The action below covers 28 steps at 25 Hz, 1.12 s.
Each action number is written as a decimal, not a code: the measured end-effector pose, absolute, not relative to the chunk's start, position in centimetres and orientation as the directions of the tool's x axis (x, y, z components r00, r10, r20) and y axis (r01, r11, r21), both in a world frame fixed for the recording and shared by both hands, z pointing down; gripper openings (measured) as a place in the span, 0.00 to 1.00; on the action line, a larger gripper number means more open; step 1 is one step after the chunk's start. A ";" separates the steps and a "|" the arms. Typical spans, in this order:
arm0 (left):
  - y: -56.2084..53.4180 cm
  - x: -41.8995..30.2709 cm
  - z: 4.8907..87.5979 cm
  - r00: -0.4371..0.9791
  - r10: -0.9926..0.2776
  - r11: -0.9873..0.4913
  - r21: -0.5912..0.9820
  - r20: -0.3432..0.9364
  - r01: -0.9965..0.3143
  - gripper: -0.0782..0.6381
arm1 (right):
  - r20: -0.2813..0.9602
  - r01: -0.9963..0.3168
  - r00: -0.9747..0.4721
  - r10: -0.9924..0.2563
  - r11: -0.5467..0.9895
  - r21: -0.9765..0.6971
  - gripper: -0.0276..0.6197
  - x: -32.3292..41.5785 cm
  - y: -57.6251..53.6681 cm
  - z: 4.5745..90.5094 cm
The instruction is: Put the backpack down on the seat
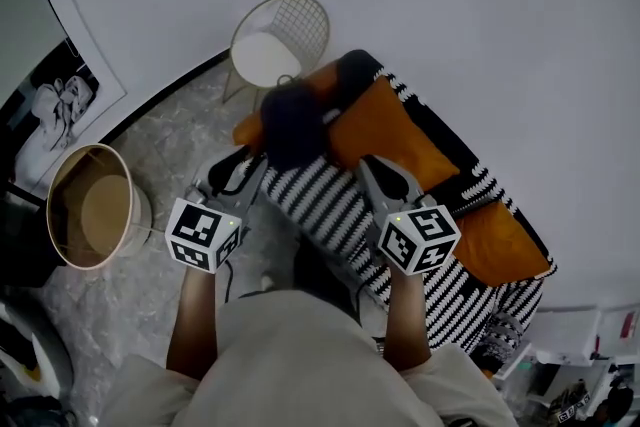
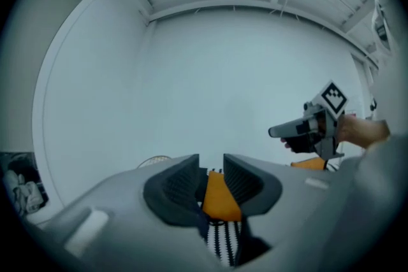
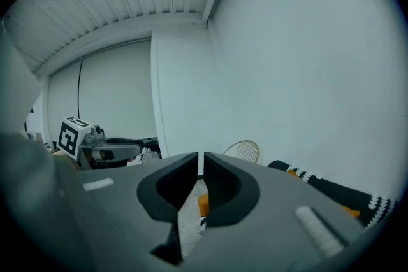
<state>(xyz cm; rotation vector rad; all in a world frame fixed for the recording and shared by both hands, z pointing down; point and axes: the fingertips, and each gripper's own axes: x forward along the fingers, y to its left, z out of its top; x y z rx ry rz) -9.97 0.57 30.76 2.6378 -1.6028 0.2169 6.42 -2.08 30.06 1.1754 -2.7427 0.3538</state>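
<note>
The dark backpack (image 1: 292, 123) lies on the far end of a seat covered by a black-and-white striped blanket (image 1: 330, 205), against an orange cushion (image 1: 385, 130). Both grippers hang in the air short of it, neither touching it. My left gripper (image 1: 250, 163) is open, with a gap between its jaws and nothing in it; in the left gripper view (image 2: 211, 170) only the orange cushion (image 2: 215, 197) shows through that gap. My right gripper (image 1: 368, 165) is shut and empty, with its jaws nearly meeting (image 3: 201, 165). Each gripper appears in the other's view: the right gripper (image 2: 299, 130) and the left gripper (image 3: 115, 151).
A gold wire chair (image 1: 275, 45) with a white seat stands beyond the backpack by the wall. A round tan basket (image 1: 95, 207) sits on the marble floor at the left, with a framed picture (image 1: 55, 110) leaning behind it. More orange cushions (image 1: 500, 250) lie along the seat on the right.
</note>
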 end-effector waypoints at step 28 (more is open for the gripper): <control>1.4 -6.3 30.9 0.522 -0.839 -0.535 -0.057 0.154 -0.843 0.11 | 0.249 -0.672 -0.723 -0.645 0.740 -0.035 0.05 5.6 -0.2 30.9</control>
